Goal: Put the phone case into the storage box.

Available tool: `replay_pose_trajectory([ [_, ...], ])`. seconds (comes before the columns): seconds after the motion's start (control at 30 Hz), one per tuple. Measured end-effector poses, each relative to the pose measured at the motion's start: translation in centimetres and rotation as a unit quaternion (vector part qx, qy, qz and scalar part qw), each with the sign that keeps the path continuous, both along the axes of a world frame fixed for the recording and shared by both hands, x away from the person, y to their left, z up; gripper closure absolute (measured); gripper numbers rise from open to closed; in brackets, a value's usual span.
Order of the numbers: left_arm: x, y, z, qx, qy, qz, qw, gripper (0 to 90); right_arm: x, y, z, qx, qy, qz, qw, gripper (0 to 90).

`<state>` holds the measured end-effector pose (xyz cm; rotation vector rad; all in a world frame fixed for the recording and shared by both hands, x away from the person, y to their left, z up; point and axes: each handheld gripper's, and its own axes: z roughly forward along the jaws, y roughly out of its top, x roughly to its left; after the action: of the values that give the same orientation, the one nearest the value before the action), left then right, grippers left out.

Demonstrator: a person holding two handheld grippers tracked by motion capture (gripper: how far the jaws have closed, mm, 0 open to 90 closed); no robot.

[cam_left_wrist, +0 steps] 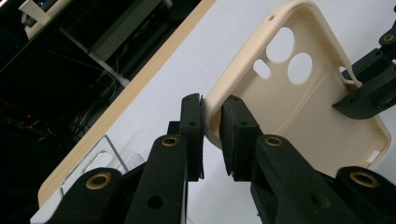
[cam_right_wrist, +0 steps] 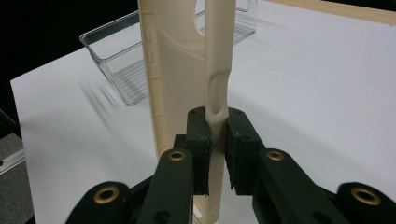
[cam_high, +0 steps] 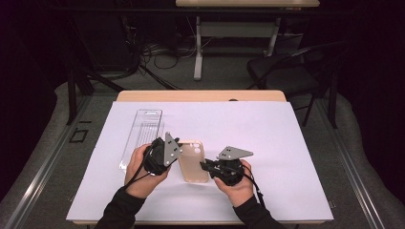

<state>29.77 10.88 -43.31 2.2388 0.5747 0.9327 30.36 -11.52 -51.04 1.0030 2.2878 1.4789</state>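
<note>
case: cream phone case sits between my two grippers, over the white sheet; open side up, camera cutouts at the far end; I can't tell if it is lifted or resting on the sheet
long axis: runs away from me, near end toward the table edge, far end toward the clear tray; slightly tilted in the high view
left gripper: left gripper clamped on the case's left side wall, near the camera-cutout corner; pads pinch the rim from inside and outside
right gripper: right gripper clamped on the opposite long wall, just below the button slot; wall stands upright between the pads
which hand is nearer: neither; both already on it, one per long edge, facing each other across the short axis
key relation: tray lies up and left of the case, on the left gripper's side, near it but not touching; I judge any move into it goes far-left, long axis of case roughly matching long axis of tray
tray contents: clear tray looks empty; ribbed floor visible through it in the right gripper view
risk: thin soft walls; I expect the case to flex or twist if the hands pull apart
</note>
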Motion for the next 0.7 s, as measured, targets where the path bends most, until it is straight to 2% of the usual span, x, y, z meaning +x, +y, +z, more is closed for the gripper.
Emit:
replay_pose_trajectory([
  [0.7, -0.05, 0.00, 0.05, -0.004, -0.001, -0.002, 1.0000, 80.1, 0.05, 0.01, -0.04, 0.004, 0.005, 0.000, 1.0000, 80.0],
])
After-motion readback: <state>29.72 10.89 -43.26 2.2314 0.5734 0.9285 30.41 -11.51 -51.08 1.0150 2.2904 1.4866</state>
